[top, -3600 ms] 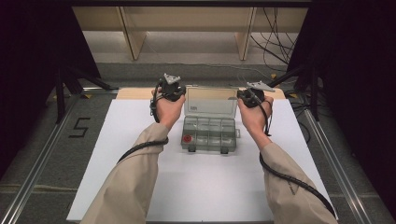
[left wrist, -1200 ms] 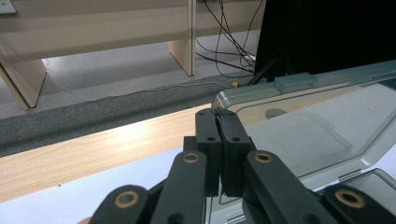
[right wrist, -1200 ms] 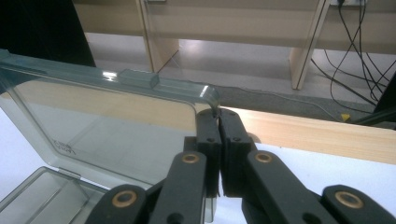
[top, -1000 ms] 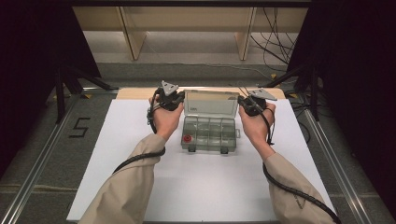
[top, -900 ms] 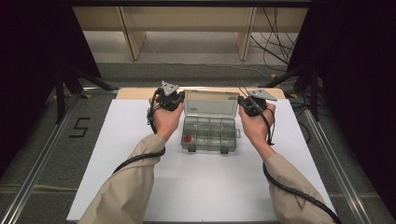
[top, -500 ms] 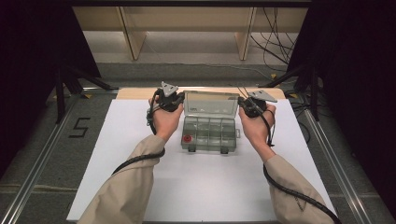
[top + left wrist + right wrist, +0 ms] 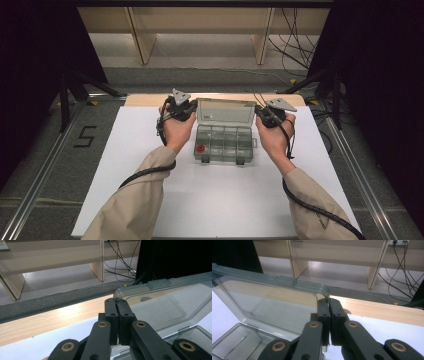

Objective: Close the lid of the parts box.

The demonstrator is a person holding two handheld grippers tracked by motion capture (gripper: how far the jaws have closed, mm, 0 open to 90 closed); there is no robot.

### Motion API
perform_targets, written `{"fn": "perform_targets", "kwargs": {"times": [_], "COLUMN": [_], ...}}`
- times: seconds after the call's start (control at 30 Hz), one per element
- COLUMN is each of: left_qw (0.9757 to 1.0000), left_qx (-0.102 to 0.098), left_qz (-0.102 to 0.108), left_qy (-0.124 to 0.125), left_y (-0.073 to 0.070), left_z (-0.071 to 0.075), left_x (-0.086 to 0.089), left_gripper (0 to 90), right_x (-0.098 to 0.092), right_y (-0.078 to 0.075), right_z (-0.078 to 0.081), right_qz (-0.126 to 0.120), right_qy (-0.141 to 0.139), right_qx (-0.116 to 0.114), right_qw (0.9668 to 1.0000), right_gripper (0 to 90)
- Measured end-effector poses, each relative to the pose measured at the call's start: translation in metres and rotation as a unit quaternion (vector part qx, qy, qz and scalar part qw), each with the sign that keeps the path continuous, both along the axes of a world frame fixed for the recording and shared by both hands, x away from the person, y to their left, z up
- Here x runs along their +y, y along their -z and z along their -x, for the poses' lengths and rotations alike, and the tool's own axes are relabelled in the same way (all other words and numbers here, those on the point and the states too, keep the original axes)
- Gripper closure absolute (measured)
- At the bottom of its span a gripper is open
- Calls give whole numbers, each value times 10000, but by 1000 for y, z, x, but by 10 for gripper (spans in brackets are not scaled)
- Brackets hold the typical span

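Pinching the clear lid point(image 7: 225, 111) at its 2 upper corners, the grippers held it raised behind the compartment box point(image 7: 224, 144), which sat near the far middle of the white table sheet point(image 7: 125, 165). The left gripper point(image 7: 116, 305) had its jaws pressed together on the lid's left corner edge, and the right gripper point(image 7: 328, 305) was clamped the same way on the right corner. Holding both corners at once probably kept the thin lid from twisting on its hinge and let it swing evenly. The lid stood tilted back from the tray, so the compartments lay open to view from above. A small red piece point(image 7: 200, 148) rested in the front left compartment; the others looked empty, though glare made that uncertain. Behind the sheet ran a wooden strip point(image 7: 150, 100).
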State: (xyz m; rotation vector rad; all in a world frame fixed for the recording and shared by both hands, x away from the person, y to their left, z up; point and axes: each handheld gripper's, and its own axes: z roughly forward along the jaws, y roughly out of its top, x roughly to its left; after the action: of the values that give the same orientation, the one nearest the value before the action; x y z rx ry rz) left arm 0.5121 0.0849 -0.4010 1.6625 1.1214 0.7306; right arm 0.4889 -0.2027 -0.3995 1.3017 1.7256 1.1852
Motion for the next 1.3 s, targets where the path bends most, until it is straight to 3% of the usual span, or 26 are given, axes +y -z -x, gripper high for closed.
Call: {"fn": "perform_targets", "kwargs": {"times": [0.73, 0.9, 1.0, 1.3], "left_qw": [10000, 10000, 9999, 9999], "left_qx": [-43, -63, -87, -125], "left_qz": [41, 19, 22, 18], "left_qy": [29, 39, 48, 56], "left_y": [1, 2, 2, 4], "left_z": [6, 8, 9, 11], "left_x": [0, 1, 1, 2], "left_gripper": [881, 881, 881, 881], "right_x": [0, 0, 1, 1], "right_y": [2, 1, 3, 4], "right_z": [9, 12, 11, 15], "right_qz": [42, 60, 68, 79], "right_qy": [-51, -34, -43, -19], "right_qx": [-44, 34, -83, -55], "right_qw": [10000, 10000, 9999, 10000], "right_gripper": [888, 888, 888, 888]}}
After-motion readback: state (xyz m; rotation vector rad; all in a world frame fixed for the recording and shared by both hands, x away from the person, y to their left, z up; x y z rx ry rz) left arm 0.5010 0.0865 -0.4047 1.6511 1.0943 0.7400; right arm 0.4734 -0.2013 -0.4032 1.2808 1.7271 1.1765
